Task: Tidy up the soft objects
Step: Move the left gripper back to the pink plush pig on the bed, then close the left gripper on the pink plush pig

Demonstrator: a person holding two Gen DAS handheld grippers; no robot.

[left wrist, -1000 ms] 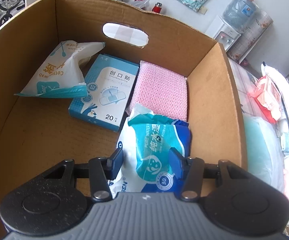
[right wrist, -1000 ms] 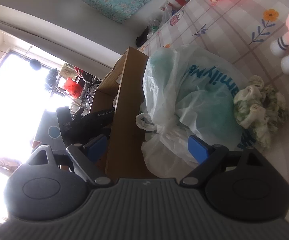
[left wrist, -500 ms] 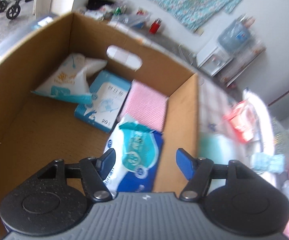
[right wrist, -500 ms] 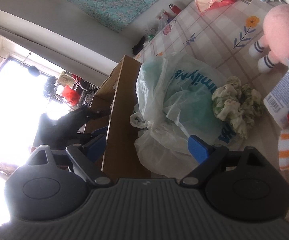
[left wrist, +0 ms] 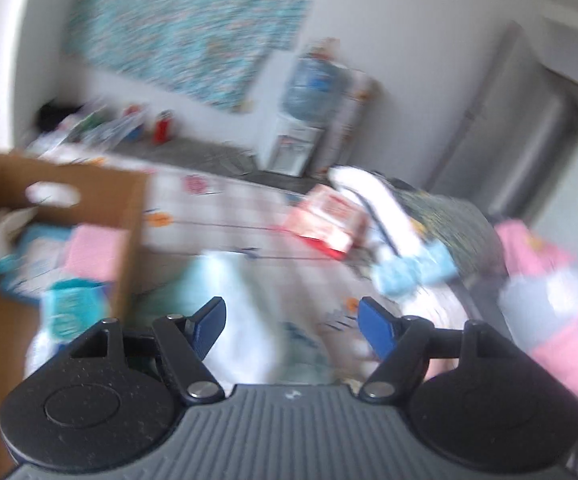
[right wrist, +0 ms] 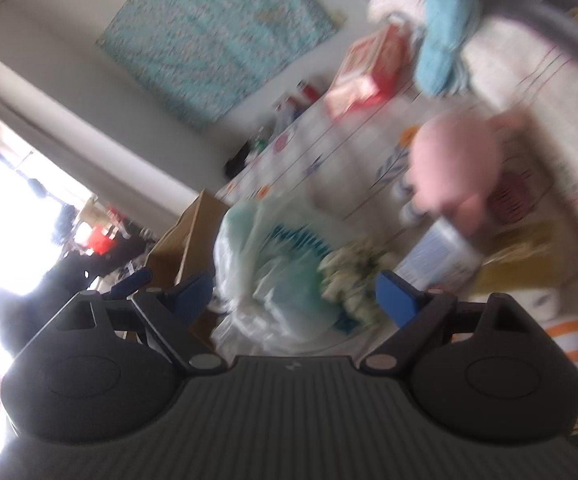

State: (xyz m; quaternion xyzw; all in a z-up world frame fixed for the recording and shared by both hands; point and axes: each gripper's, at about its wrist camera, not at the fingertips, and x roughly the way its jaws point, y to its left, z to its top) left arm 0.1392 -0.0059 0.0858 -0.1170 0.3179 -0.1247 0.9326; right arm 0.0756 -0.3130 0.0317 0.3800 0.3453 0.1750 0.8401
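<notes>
Left wrist view: left gripper (left wrist: 291,326) carried nothing, jaws opening over the flowered tablecloth (left wrist: 225,210); brown cardboard box (left wrist: 129,216) beside, holding packets. Best aimed squarely at the crumpled white plastic bag (left wrist: 245,280).

Right wrist view: right gripper (right wrist: 295,294) spread wide, empty, facing that bag; pink plush toy (right wrist: 455,164) beyond, patterned teal wall cloth (right wrist: 217,36) behind.

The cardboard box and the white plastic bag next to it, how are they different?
The cardboard box is brown with stiff, straight walls; the white plastic bag is crumpled and see-through, with teal showing inside. The box has an open top, so its packets and pink cloth show plainly; the bag wraps around what it holds. The box has a cut-out handle hole; the bag shows blue lettering. Both sit side by side on the flowered tablecloth, and both hold things.
</notes>
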